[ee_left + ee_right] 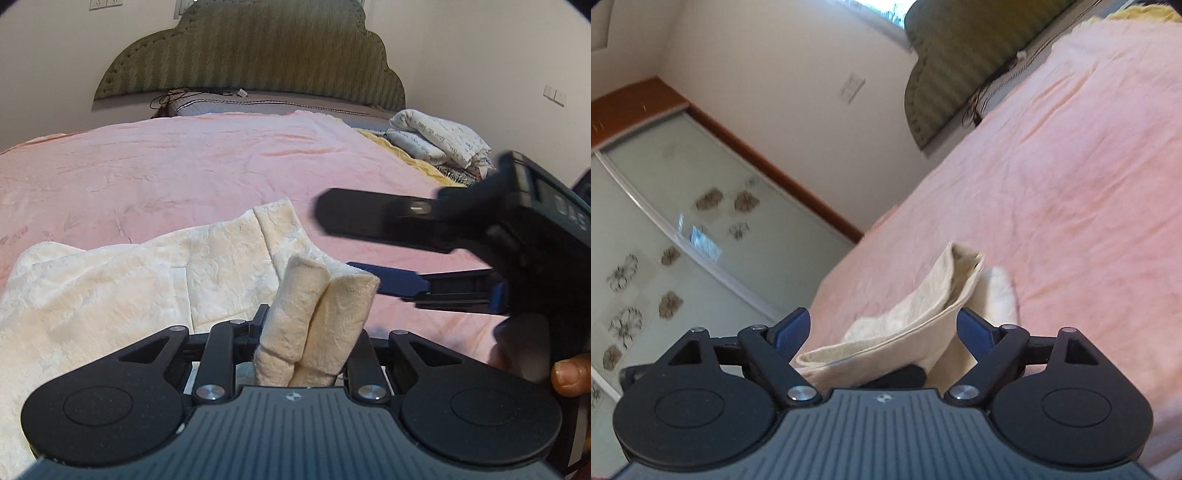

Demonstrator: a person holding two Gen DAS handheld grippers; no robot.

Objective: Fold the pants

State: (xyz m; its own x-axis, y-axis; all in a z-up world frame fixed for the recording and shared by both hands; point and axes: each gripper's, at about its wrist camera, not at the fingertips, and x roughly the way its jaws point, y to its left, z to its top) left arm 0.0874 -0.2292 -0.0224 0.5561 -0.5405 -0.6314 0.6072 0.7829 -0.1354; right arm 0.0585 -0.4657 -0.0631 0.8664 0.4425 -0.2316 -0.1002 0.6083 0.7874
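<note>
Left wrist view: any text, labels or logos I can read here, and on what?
"DAS": raised letters on the body of the right tool, partly blurred, possibly incomplete.
Handwriting-style print on the folded white bedding: too small to read.
Small emblem on the left tool's housing: a logo, no letters.

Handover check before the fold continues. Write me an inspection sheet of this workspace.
Surface: pink bedspread, wrinkled.
Job's things: cream fleecy pants, partly folded, one bunched end raised.
Clutter: folded white printed bedding at the far corner.
Grippers: left gripper shut on the pants' bunched end; right gripper open, its fingers either side of a fabric edge, not pressing.
Cables: dark cords by the headboard.
Surroundings: green padded headboard, sliding flower-patterned wardrobe door.
</note>
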